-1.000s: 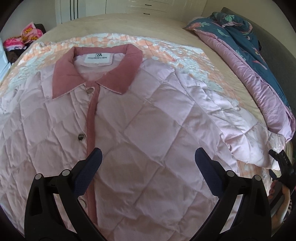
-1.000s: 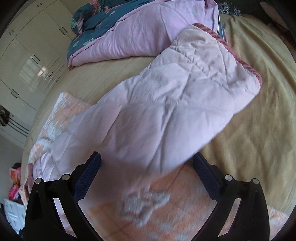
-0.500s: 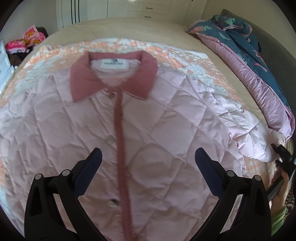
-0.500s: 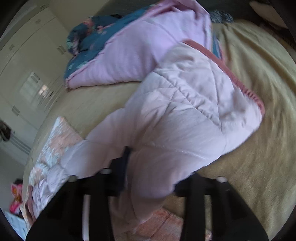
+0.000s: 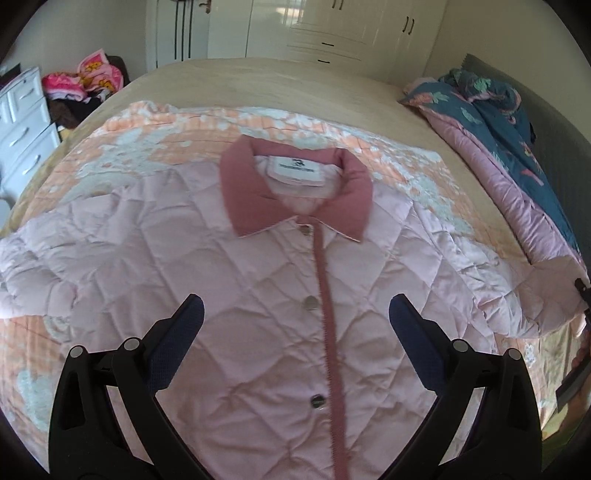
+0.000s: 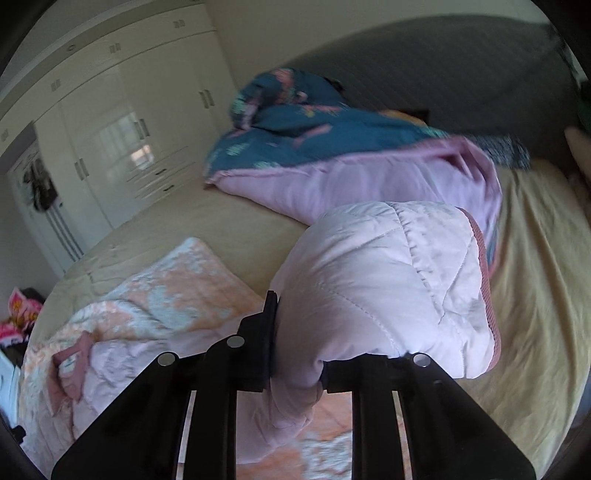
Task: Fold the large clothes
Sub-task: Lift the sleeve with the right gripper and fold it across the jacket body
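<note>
A pale pink quilted jacket with a dark rose collar lies face up and buttoned on an orange-and-white blanket. My left gripper hovers open above the jacket's chest, nothing between its fingers. In the right wrist view my right gripper is shut on the jacket's sleeve, which is lifted off the bed with its rose-trimmed cuff hanging to the right. The same sleeve shows raised at the right edge of the left wrist view.
A blue floral quilt with pink lining is bunched along the bed's far side by a grey headboard. White wardrobes stand past the bed's end. A white drawer unit and a clothes pile are at the left.
My right gripper closed on the sleeve and raised it off the bed. My left gripper moved left and up, so the jacket's placket now sits further right.
</note>
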Available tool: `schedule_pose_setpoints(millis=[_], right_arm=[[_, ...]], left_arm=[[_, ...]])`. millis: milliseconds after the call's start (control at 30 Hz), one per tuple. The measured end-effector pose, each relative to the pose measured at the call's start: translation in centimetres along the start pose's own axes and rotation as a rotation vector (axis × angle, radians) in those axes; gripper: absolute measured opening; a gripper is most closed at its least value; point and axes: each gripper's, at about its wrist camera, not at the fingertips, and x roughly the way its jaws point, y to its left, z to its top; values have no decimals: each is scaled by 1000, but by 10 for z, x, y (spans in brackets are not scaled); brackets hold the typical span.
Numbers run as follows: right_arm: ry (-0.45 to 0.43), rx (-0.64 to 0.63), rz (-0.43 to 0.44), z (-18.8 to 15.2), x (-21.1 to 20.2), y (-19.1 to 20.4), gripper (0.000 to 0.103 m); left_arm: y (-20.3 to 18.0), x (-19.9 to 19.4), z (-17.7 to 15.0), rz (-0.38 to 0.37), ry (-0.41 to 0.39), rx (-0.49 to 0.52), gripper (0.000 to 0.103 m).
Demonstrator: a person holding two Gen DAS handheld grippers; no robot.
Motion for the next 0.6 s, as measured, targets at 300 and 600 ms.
schedule_pose_setpoints(millis=[300, 600], right_arm=[[-55, -146, 49, 16, -39, 79, 18], [-79, -279, 109, 7, -66, 164, 18]], left_arm=[[27, -27, -7, -45, -40, 6, 94], [58, -41, -8, -139, -85, -70, 94]])
